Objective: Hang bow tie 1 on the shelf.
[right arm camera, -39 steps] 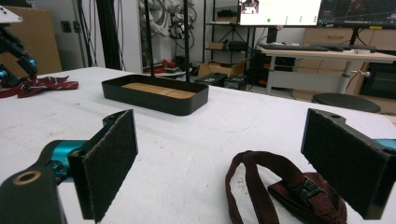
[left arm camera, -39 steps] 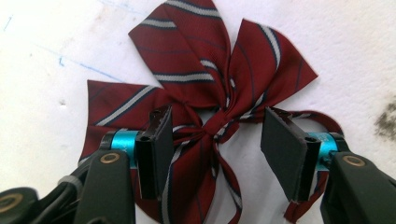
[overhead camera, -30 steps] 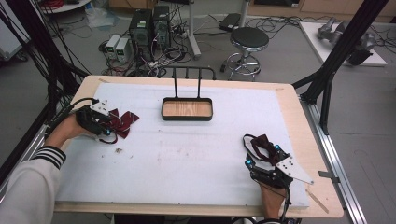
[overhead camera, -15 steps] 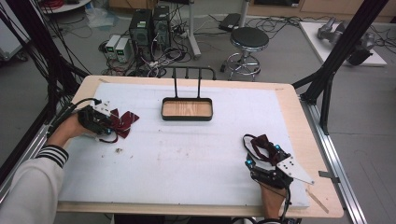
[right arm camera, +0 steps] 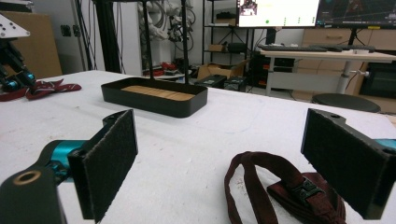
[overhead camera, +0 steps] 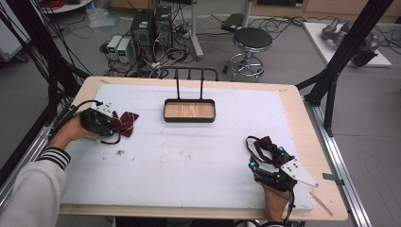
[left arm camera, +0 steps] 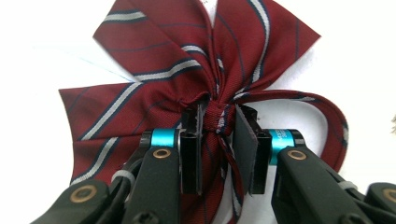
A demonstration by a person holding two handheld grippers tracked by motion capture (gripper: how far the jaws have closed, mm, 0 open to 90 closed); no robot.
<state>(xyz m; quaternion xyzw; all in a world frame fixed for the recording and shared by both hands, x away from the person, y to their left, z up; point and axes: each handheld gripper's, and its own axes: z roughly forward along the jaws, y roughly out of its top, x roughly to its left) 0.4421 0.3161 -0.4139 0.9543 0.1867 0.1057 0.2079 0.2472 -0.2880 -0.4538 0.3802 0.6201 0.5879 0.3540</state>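
Note:
A dark red striped bow tie (left arm camera: 187, 79) lies at the left of the white table top (overhead camera: 189, 161). My left gripper (left arm camera: 218, 122) has just been closing and its pads now press on the knot at the middle of that bow tie (overhead camera: 126, 119). The left gripper (overhead camera: 113, 128) lies low over the table. A second dark red bow tie with its strap (right arm camera: 261, 186) lies near the front right. My right gripper (right arm camera: 229, 156) stands open around that strap without touching it. In the high view the right gripper (overhead camera: 267, 157) sits just behind this tie (overhead camera: 265, 145).
A black tray with a wooden floor (overhead camera: 189, 118) stands at the back middle, with a black hook rack (overhead camera: 191, 74) behind it. The right gripper view has the tray (right arm camera: 154, 105) ahead to the left. A stool (overhead camera: 253, 40) and computers stand on the floor beyond.

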